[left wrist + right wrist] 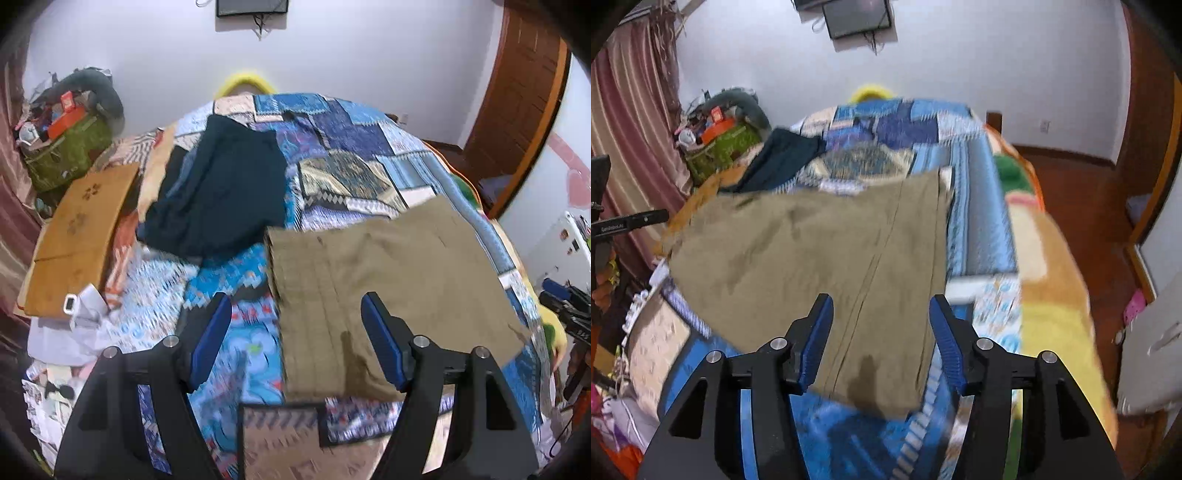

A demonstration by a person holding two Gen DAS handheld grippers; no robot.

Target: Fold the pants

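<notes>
Nearest in each wrist view are the tongs themselves. The left gripper (295, 325) stands spread wide with nothing between its blue pads; it hangs above the near left edge of the khaki pants (388, 280). The right gripper (881, 332) is also spread, less widely, and pinches nothing; it hangs over the pants' near right end.

The khaki pants lie folded into a flat, roughly rectangular packet on the patchwork bedspread (236, 354), toward its right side. A dark damp-looking patch marks the pants' near edge.

By my judgement the fold is largely made, and the risk lies in the next grab: pads that catch only the top layer would peel the packet open, and pads that dig too deep would drag the bedspread up with the cloth.

Beyond the pants, up and to their left, lies a dark navy garment (221, 192); a sideways sweep could snag it.
</notes>
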